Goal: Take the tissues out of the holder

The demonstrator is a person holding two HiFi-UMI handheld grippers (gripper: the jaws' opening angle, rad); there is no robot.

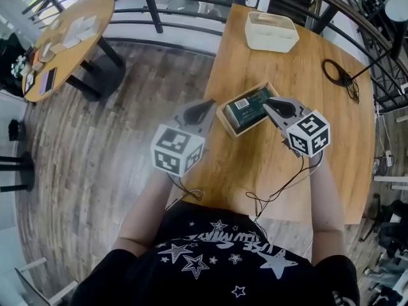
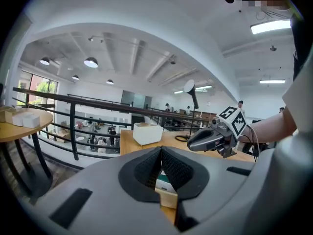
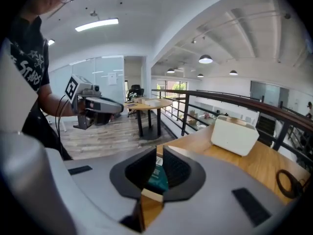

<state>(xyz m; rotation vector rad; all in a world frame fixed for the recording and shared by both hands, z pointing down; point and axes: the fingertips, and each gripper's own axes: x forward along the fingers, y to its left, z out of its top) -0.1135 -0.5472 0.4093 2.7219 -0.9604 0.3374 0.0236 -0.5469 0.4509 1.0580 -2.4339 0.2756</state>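
Though railing bounds desk at 12 o'clock, wood floor spreads at 9; left gripper, right gripper closed.

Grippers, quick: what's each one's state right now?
Left gripper: closed, empty, by the wooden holder.
Right gripper: closed over the tissue pack; a grip cannot be told.

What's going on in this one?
A person holds a gripper in each hand over a wooden table. The right gripper is over the green tissue pack, which lies in its wooden holder. The left gripper is beside the holder. Both sets of fingers are closed, nothing lifted yet.
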